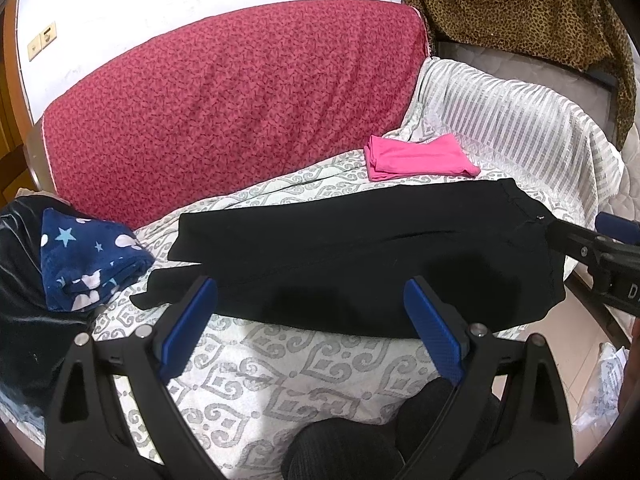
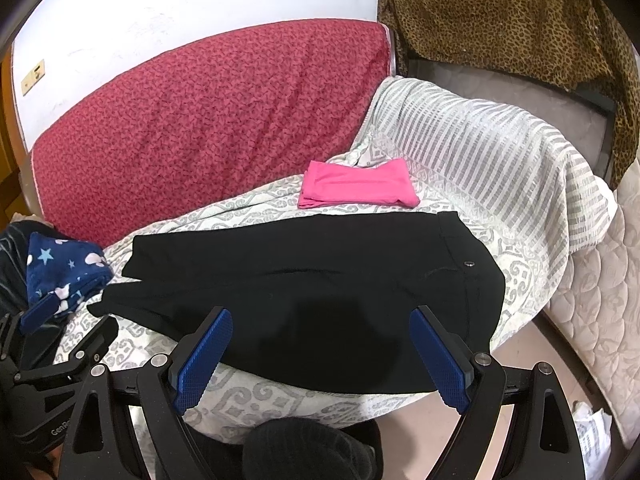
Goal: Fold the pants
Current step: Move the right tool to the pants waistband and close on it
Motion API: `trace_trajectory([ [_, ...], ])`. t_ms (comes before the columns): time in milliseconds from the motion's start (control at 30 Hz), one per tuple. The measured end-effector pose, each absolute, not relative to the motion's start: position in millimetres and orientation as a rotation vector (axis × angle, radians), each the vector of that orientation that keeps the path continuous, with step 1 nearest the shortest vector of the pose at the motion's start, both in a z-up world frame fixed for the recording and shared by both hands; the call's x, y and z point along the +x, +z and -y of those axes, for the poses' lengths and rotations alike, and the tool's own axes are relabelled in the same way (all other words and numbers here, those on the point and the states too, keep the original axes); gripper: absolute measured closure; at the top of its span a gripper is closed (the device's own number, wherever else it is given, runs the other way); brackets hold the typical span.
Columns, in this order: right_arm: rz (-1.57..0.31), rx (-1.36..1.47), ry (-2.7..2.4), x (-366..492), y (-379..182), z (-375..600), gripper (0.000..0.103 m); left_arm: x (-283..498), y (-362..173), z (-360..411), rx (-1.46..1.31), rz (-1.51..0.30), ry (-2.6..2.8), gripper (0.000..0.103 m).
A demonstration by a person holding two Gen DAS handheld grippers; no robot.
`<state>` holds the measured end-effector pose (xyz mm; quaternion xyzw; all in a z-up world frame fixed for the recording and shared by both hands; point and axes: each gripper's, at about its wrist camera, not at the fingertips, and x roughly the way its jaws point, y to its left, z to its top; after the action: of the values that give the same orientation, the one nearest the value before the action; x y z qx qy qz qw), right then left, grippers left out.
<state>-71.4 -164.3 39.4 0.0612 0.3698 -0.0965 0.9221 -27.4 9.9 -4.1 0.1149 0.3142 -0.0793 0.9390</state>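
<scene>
Black pants point(image 1: 360, 252) lie flat across the patterned bed cover, folded lengthwise, waistband with a metal button at the right, leg ends at the left. They also show in the right wrist view point(image 2: 312, 296). My left gripper point(image 1: 310, 300) is open and empty, hovering over the pants' near edge. My right gripper point(image 2: 320, 328) is open and empty, above the near edge of the pants. The right gripper shows at the right edge of the left wrist view point(image 1: 592, 248), near the waistband. The left gripper shows at the lower left of the right wrist view point(image 2: 60, 344).
A folded pink garment point(image 1: 420, 156) lies behind the pants. A blue star-print cloth point(image 1: 84, 256) sits on a dark pile at the left. A red patterned backrest point(image 1: 232, 108) stands behind. A striped white throw point(image 2: 500, 168) covers the right side. My dark-clothed knees point(image 1: 360, 440) are below.
</scene>
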Motion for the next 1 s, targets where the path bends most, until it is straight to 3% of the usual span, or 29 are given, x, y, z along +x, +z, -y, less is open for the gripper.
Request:
trace_trajectory([
  [433,-0.818,0.186,-0.226,-67,17,195,0.011,-10,-27,-28,0.211,-0.711,-0.132,0.008],
  [500,-0.85,0.241,-0.237,-71,6,213,0.012,-2,-37,-42,0.189,-0.745,-0.108,0.008],
  [633,-0.915,0.394,-0.275,-85,-21,259,0.029,18,-62,-90,0.097,-0.828,-0.026,0.008],
  [700,-0.942,0.476,-0.295,-93,-36,279,0.031,29,-73,-121,0.028,-0.857,0.016,0.009],
  [1000,-0.991,0.921,-0.352,-116,-103,337,0.031,81,-116,-193,-0.322,-0.959,-0.009,0.01],
])
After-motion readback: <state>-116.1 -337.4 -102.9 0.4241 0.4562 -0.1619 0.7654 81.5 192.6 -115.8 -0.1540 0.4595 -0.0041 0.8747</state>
